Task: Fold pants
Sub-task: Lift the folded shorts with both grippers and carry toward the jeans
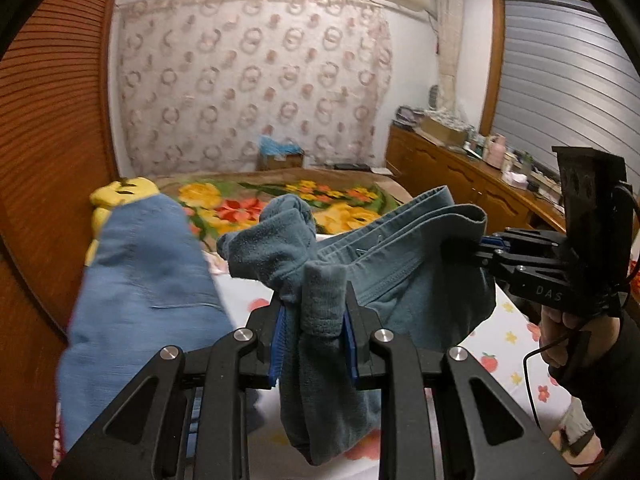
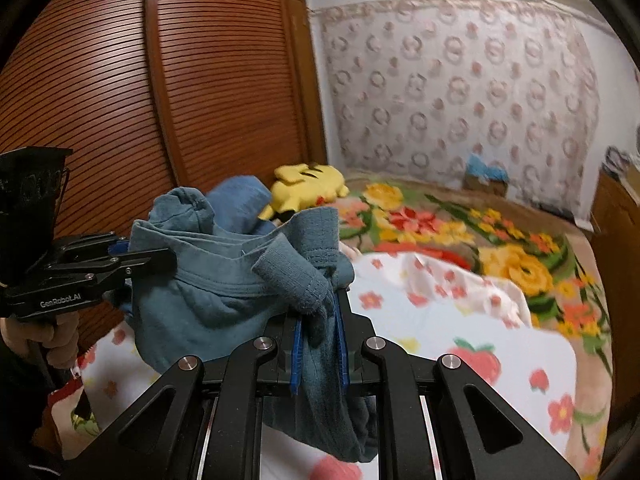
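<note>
Where both claws pinch, soft teal fleece pants (image 1: 400, 264) bunched, ribbed waistband creased

Teal pants (image 1: 400, 280) bunched, hanging above the bed (waistband stretched)

bed (image 2: 592, 320) lying under a floral blanket (image 2: 500, 240), white fruit-print sheet (image 2: 460, 320) spreading over the near part, yellow plush toy (image 2: 308, 188) sitting at the wardrobe side, blue garment (image 1: 152, 280) beside it

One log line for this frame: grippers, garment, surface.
left gripper: shut on teal fleece pants | right gripper: shut on pants | pants: held above floral bedsheet
</note>
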`<state>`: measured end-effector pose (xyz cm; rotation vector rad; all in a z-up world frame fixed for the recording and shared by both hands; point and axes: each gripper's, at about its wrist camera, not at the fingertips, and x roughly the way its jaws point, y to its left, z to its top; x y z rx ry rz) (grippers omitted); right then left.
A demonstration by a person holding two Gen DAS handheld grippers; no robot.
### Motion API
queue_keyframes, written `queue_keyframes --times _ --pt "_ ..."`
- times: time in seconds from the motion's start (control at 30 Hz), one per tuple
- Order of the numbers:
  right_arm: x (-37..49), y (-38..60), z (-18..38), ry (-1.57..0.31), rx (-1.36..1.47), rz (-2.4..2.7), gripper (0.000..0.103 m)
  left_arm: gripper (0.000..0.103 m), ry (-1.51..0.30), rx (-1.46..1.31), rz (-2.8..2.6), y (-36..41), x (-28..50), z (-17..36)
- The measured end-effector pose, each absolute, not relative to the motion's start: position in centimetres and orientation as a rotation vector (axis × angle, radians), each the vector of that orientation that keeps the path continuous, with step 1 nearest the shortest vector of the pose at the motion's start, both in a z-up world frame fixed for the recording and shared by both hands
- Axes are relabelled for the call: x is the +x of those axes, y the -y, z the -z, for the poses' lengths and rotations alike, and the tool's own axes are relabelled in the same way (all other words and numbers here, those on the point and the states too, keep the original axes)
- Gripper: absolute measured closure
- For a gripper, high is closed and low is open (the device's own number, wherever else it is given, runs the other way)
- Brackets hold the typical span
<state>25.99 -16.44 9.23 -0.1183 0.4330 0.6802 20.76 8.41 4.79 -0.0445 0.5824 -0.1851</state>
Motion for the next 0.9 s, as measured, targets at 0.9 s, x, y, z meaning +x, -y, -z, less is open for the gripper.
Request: queue_keyframes --times 0.9 --pt "33.1 6.3 -10.1 -0.342 -0.407 -0.806 0.089 0.078 -0.492 -0.157 -0.016 -19.4 19.5 -4.0"
